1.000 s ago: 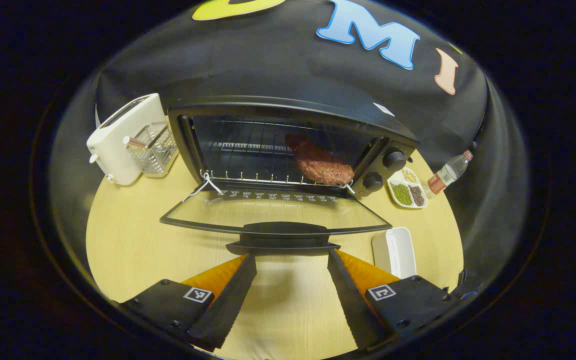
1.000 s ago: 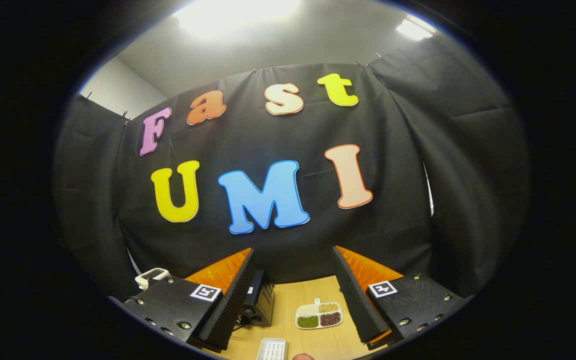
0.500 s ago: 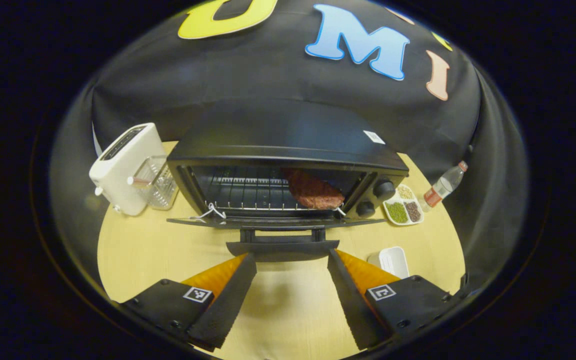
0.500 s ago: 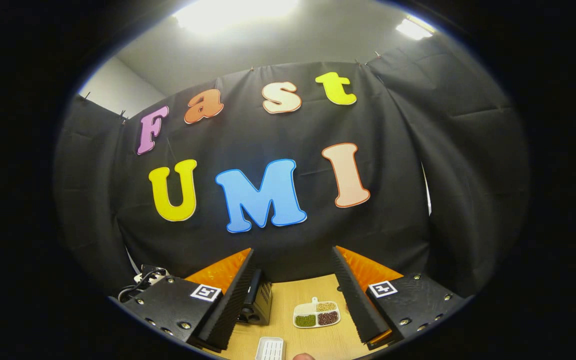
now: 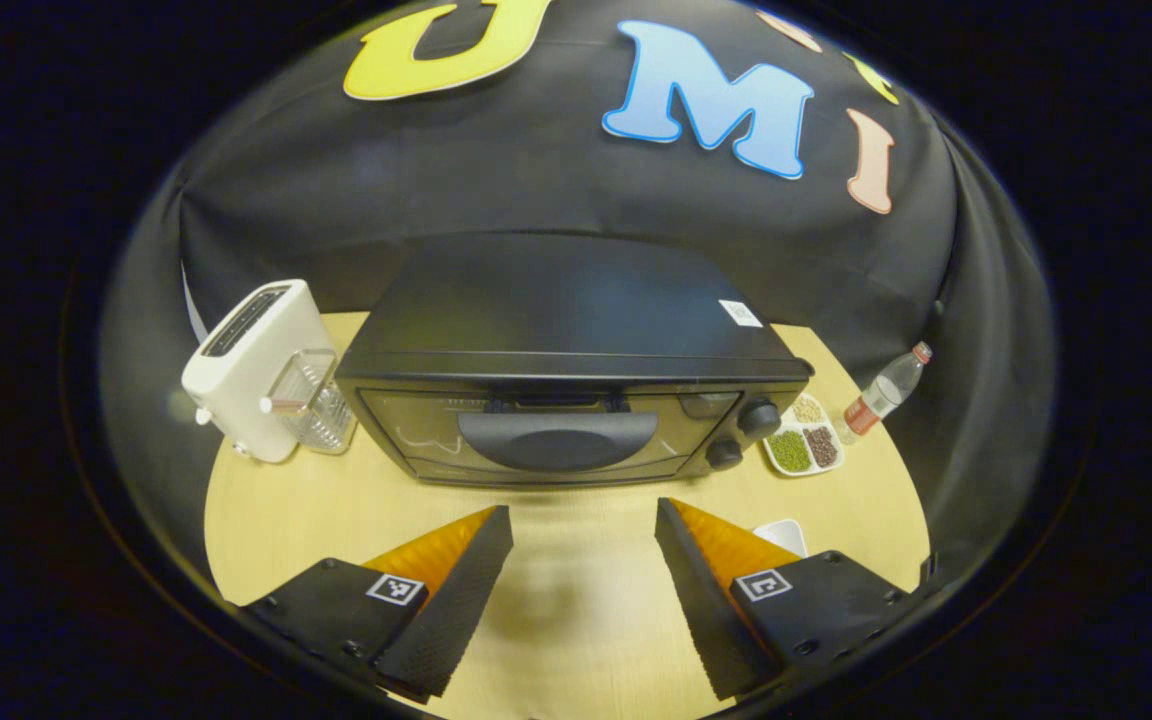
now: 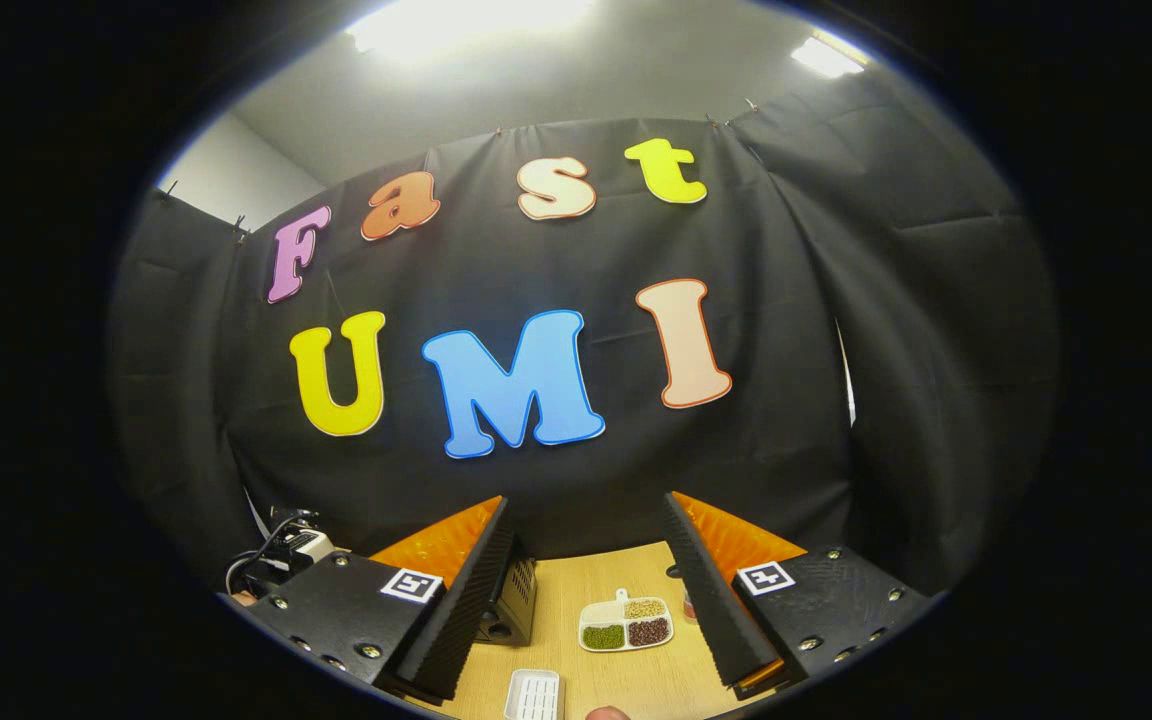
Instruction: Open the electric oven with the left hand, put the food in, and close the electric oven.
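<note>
The black electric oven stands on the wooden table with its glass door shut and the door handle upright at the front. Dark glass hides the food inside. My left gripper hovers open just in front of the door, a little above the tabletop, with nothing between its fingers. In the right gripper view, my right gripper is open and empty, raised and tilted up toward the booth wall. The oven's right end shows beside its left finger.
Left of the oven stand a white toaster and a clear holder. Right of it lie a divided dish of beans and a water bottle. A white tray sits near my left gripper's right finger.
The oven door swung up from fully open to shut, hiding the meat on the rack. My left gripper rose and now looks at the oven from higher. The right gripper barely moved.
</note>
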